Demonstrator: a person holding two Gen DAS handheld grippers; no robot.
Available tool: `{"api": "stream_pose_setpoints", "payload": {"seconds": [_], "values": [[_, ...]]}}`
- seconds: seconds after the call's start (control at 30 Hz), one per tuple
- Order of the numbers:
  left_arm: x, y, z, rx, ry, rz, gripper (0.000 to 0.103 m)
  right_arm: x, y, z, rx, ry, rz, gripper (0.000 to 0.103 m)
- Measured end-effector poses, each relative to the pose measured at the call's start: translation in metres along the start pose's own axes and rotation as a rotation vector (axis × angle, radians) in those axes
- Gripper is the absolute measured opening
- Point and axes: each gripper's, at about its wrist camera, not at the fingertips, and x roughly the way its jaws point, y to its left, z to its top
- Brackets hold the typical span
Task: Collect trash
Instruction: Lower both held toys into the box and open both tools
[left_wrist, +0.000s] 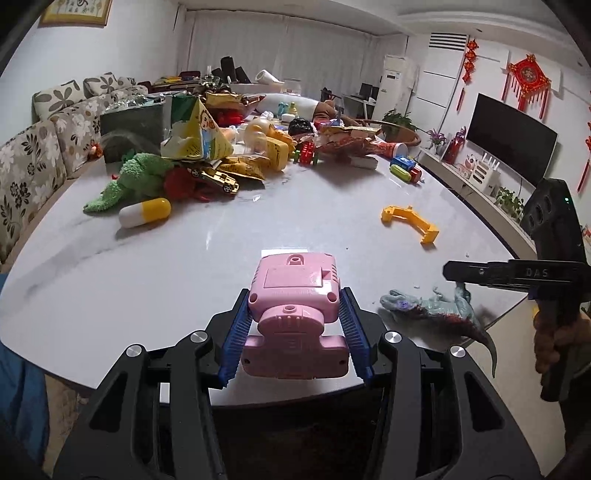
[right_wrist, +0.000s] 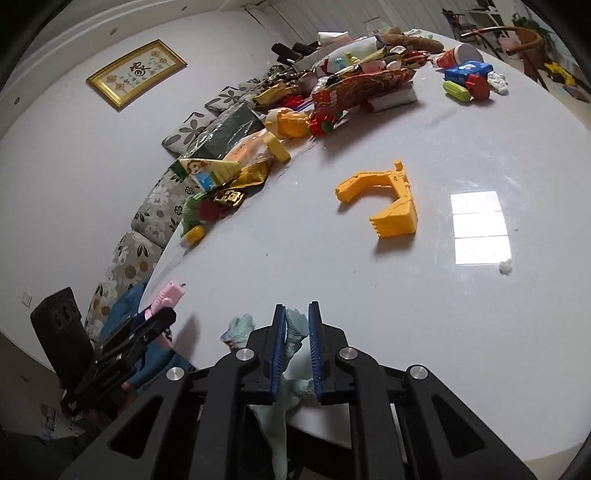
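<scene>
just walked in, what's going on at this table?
A person is clearing a cluttered white table with two handheld claws. The left claw is shut on a pink toy at the near edge. The right claw grips a toy dinosaur. A yellow digger arm and the far pile sit untouched.
</scene>
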Motion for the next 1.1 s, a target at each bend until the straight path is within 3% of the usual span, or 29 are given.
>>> {"api": "stream_pose_setpoints", "payload": {"seconds": [0.3, 0.4, 0.67, 0.87, 1.1], "values": [[0.008, 0.002, 0.017, -0.049, -0.010, -0.018, 0.047, 0.022, -0.002, 0.071, 0.000, -0.072, -0.032, 0.013], [0.004, 0.004, 0.017, -0.044, -0.018, -0.003, 0.047, 0.020, 0.005, 0.073, -0.024, -0.085, -0.036, 0.013], [0.003, 0.007, 0.016, -0.041, -0.010, -0.016, 0.047, 0.005, 0.042, 0.067, -0.194, -0.167, -0.149, 0.013], [-0.022, 0.004, 0.010, -0.004, -0.028, -0.049, 0.047, -0.027, 0.067, 0.046, -0.240, -0.171, -0.098, 0.013], [-0.076, -0.012, -0.030, 0.157, 0.002, -0.076, 0.047, -0.064, 0.100, -0.028, -0.283, -0.026, 0.005, 0.013]]}}
